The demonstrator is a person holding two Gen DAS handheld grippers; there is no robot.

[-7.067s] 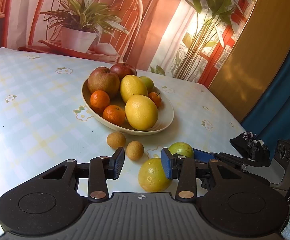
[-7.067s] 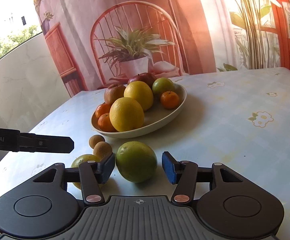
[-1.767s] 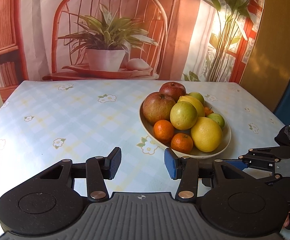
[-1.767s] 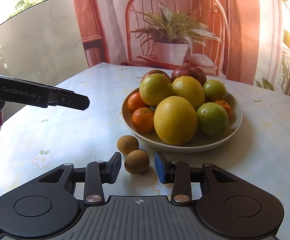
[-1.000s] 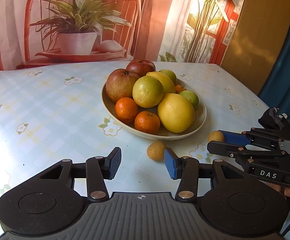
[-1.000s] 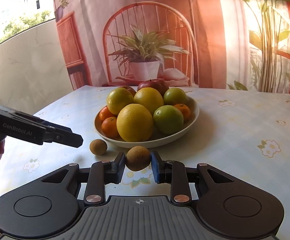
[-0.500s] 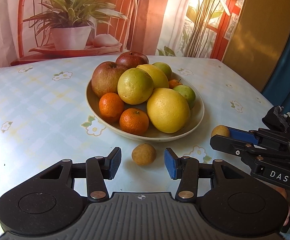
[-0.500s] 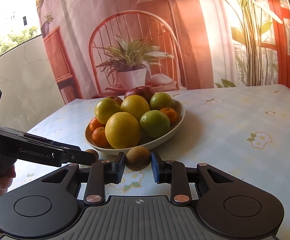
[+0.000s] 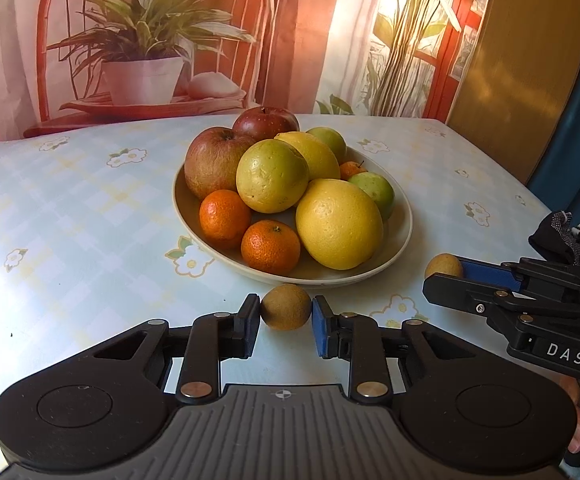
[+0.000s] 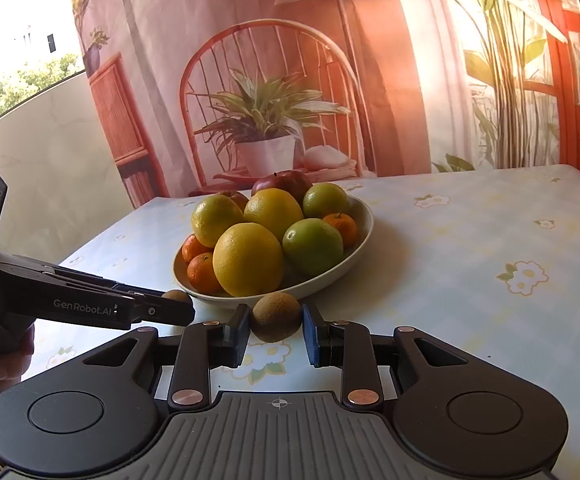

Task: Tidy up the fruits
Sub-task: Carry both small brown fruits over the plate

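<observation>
1. The left claw (image 9: pixel 286 322) is seen clamped on a small brown fruit (image 9: pixel 285 306); its jaws have just been closing, and the pads press on both sides of the fruit.
2. This fruit is held just in front of the near rim of the bowl (image 9: pixel 403 236), low over the worktop (image 9: pixel 70 220).
3. The right claw (image 10: pixel 276 330) is clamped on a second small brown fruit (image 10: pixel 276 317), likewise just before the bowl's near rim.
4. In the left wrist view, the right claw is seen at the right side, with its fruit gripped at the tips.
5. The bowl is piled with two apples (image 9: pixel 214 162), mandarins (image 9: pixel 270 246), a large yellow citrus (image 9: pixel 338 224) and green citrus fruits (image 9: pixel 272 176).
6. The bowl stands near the middle of the worktop, which is covered with a pale checked cloth with flowers.
7. A printed backdrop (image 10: pixel 266 80) showing a chair and a potted plant hangs behind the worktop's far edge.
</observation>
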